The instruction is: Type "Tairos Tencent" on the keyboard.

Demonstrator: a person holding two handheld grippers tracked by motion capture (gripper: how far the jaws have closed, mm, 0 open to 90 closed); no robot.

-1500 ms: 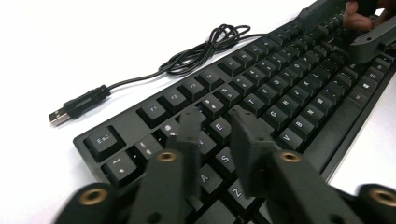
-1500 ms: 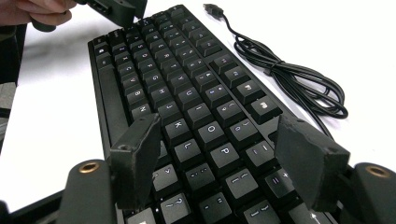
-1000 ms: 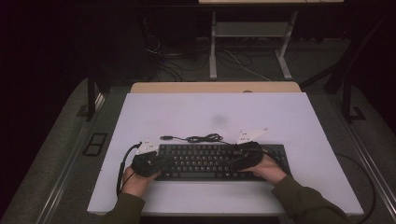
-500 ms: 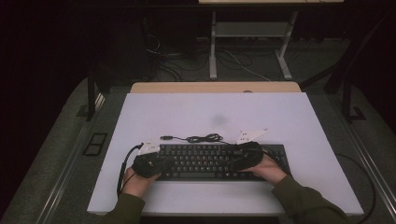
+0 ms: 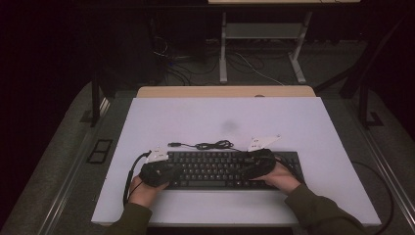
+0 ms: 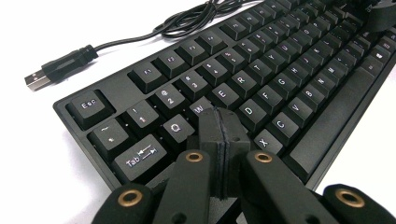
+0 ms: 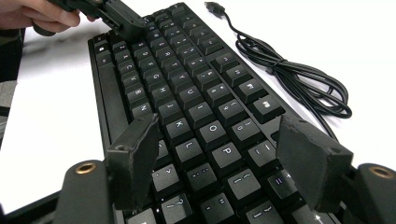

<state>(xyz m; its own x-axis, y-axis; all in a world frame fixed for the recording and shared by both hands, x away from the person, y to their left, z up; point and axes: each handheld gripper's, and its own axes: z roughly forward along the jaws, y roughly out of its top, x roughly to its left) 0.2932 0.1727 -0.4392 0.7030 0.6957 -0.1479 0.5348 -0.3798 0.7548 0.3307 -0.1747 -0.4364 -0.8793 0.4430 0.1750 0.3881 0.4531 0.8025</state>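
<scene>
A: Black keyboard point(image 5: 220, 170) down flat on the white desk point(image 5: 293, 122), close to the near edge, roughly midway between the left and right edges.

B: Long axis?

A: Running left to right, parallel with the near edge. Esc corner toward the desk's left edge, space bar row facing the near edge, function row facing the far edge.

B: And the cable?

A: Cable point(image 5: 213, 145) leaving the keyboard's far side, bunched in loose loops just beyond it, then trailing left to a USB plug point(image 5: 172, 144) lying loose on the white top, pointing toward the left edge.

B: Left gripper?

A: Left gripper point(image 6: 219, 135) low over the keyboard's left end, pads pressed flat together with nothing between them, tips right above the Q, W and neighbouring keys. Contact with a key not clear from here.

B: Right one?

A: Right gripper point(image 7: 224, 154) over the right half of the key field, jaws spread wide apart, the L, P and bracket keys showing in the gap. Holding nothing. Hovering or resting, hard to tell.

B: Surface and surroundings?

A: Plain matte white top with a faint grey smudge point(image 5: 229, 126) near the centre. A strip of pale wood point(image 5: 225, 91) along the far edge. Beyond that, dark room, grey carpeted floor point(image 5: 63, 147), loose wires on the ground and the legs of a white metal frame point(image 5: 262, 34) at the back. Olive sleeves coming in over the near edge.
</scene>
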